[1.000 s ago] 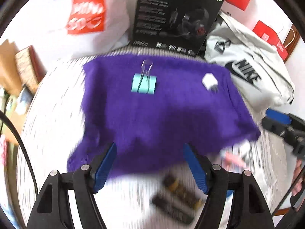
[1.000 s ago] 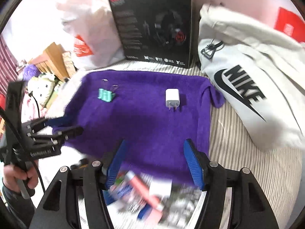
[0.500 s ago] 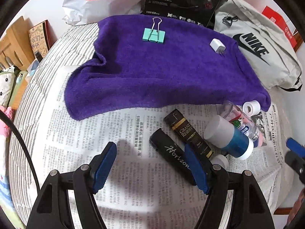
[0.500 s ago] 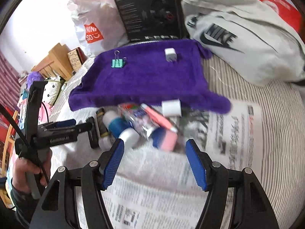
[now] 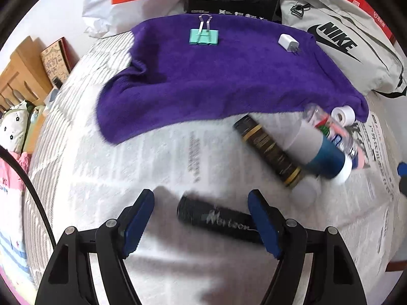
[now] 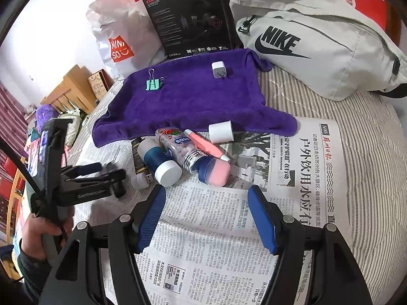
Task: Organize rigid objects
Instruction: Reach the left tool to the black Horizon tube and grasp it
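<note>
A purple towel [image 5: 223, 76] [image 6: 193, 96] lies on the bed with a teal binder clip [image 5: 204, 36] [image 6: 153, 84] and a white charger plug [image 5: 287, 42] [image 6: 218, 70] on it. On the newspaper [image 6: 292, 178] lie several items: a black Horizon tube [image 5: 218, 219], a black-gold tube [image 5: 269, 150], a blue-white bottle [image 6: 159, 161], a clear pill bottle [image 6: 182, 147], a pink tube [image 6: 206, 145], a white cap [image 6: 221, 132]. My left gripper [image 5: 201, 217] is open, its jaws either side of the Horizon tube. My right gripper [image 6: 206, 213] is open and empty.
A black headset box [image 6: 188, 20], a white Miniso bag [image 6: 119, 43] and a grey Nike bag [image 6: 313, 48] stand behind the towel. Wooden furniture [image 6: 68, 91] is at the left. The striped bedding [image 6: 368, 152] slopes away at the right.
Both grippers pulled back from the towel over the newspaper. My left gripper then dropped low, and the Horizon tube now lies between its open jaws.
</note>
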Demonstrator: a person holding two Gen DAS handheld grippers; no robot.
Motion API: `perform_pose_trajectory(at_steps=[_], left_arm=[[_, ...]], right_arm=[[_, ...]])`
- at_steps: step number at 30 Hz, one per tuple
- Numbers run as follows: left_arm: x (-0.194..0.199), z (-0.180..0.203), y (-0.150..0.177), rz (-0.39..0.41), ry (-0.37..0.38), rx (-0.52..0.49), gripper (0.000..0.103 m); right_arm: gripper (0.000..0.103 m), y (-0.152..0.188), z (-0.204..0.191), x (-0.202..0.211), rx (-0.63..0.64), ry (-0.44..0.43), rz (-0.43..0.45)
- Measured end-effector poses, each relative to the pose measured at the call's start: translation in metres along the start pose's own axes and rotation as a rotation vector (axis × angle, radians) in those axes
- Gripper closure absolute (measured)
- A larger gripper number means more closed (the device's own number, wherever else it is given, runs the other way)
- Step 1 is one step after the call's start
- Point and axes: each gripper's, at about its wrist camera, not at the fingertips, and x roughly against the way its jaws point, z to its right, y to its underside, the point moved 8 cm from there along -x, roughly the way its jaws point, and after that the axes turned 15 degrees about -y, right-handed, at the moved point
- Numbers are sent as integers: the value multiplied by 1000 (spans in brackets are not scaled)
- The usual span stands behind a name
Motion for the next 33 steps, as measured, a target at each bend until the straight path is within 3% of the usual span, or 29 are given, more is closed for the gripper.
perform_pose_trajectory(at_steps=[3, 12, 19, 29, 33], left_arm=[[2, -11, 7, -6, -16, -4, 28], [29, -19, 17, 71, 81, -90, 28], [22, -18, 39, 70, 65, -166, 28], [11, 16, 2, 134, 41, -293, 28], [6, 17, -8, 130, 67, -252, 29]], right_arm=[[37, 1, 4, -3, -3, 11, -8], [37, 9, 5, -8, 9, 25, -32], [36, 13, 10, -7, -9, 33, -38], [37, 17, 4, -22, 13, 43, -86], [37, 16, 3, -26, 14, 43, -95]])
